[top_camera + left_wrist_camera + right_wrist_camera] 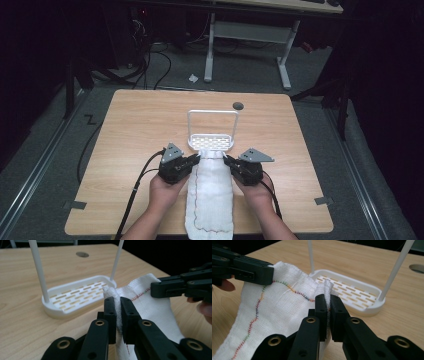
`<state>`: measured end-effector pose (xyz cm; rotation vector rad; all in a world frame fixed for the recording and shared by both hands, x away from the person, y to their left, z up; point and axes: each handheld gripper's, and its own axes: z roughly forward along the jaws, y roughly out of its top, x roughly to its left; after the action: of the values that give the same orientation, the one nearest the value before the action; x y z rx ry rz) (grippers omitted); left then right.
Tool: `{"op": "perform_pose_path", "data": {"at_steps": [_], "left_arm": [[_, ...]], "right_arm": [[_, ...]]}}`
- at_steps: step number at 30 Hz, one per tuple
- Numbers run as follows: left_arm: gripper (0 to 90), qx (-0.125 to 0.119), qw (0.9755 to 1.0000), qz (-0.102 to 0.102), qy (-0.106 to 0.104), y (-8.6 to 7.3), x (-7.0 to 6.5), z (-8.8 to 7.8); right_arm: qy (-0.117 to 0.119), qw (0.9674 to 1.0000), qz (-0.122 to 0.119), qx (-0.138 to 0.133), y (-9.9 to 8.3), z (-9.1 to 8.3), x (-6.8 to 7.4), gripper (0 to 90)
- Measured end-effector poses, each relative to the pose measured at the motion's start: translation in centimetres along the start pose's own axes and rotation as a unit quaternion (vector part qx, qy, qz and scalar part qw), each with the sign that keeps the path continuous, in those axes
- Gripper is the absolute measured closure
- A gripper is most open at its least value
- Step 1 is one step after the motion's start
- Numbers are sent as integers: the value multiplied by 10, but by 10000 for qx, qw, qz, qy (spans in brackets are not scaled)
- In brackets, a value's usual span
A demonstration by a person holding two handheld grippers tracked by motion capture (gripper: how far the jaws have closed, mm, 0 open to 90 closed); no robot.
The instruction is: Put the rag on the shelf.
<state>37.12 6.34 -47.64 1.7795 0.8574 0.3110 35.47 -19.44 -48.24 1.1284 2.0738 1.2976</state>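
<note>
both grippers are on the cloth (210, 195) here — a long white cloth with a multicoloured stitched line, lying down the middle of the wooden table (125, 145) towards the near edge; the left gripper (196, 159) is clamped on the far left corner, and in the left gripper view its jaws are pinched tight with a fold of white fabric bunched between them; the right gripper (227, 160) has the far right corner, jaws closed on a gathered ridge of cloth in the right gripper view; the stretch between the two grips is lifted off the table, sagging slightly; just beyond the held edge sits a white rack (211, 141) — a slotted tray base with a thin upright frame rising from it; farther back on the tabletop there's a dark round hole (238, 105); a hand (162, 192) holds each tool from below.
</note>
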Motion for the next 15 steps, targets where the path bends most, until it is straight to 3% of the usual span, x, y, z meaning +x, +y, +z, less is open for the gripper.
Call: {"op": "perform_pose_path", "data": {"at_steps": [6,15], "left_arm": [[841,-364,9992,183,-2,25,-10,-17],[841,-790,9965,255,21,58,-18,-31]], "right_arm": [[-83,9994,-144,-312,21,-15,3,861],[-116,9961,-335,-807,56,-38,6,862]]}}
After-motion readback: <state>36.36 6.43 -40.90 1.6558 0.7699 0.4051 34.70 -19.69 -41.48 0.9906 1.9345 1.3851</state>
